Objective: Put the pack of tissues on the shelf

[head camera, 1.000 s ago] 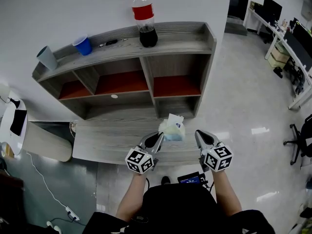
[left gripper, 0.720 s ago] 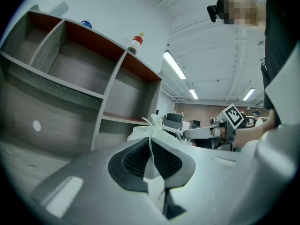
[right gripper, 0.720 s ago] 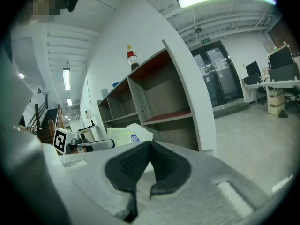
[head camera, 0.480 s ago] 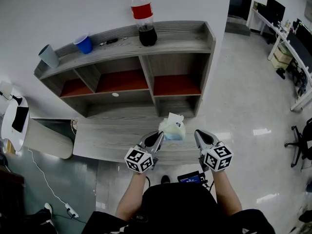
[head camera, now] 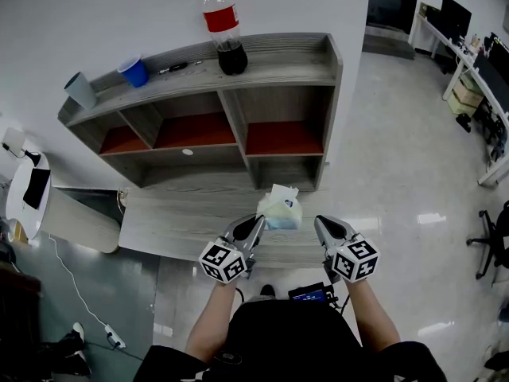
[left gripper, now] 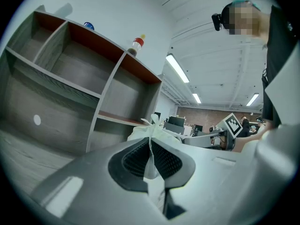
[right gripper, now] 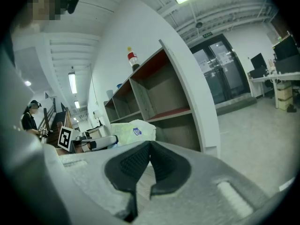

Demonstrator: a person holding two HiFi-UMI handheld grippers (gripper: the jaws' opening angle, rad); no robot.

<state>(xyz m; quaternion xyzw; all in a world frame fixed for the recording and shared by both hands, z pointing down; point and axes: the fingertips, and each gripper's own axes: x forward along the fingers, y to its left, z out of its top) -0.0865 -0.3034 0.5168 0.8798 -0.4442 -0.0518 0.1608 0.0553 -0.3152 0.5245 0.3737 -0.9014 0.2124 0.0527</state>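
Very little changes here. In the head view the shelf (head camera: 270,74) slides a touch toward the upper left of the frame, and the bottle (head camera: 223,26) on its top board now nearly meets the top edge. Both hands keep their places at lower centre, so the head seems to have shifted, not the load.

The left tongs (head camera: 256,223) stay closed on the thin wrapper flap of the pack of tissues (head camera: 280,209). The left gripper view shows the film pinched between the ribbed pads (left gripper: 136,159). The pack sits at lower centre, over the near part of the counter (head camera: 183,221), just below the shelf's lower right opening in the frame. Whether its base touches the counter cannot be told.

The right tongs (head camera: 320,221) are closed on nothing, just right of the pack and apart from it. In their own view the pack (right gripper: 133,132) lies beyond them to the left.

For the task, this looks like a pause in the carry. The pack is secured but not yet in the shelf. The empty red-floored compartment at right, upward in the frame, seems the nearest place for it.
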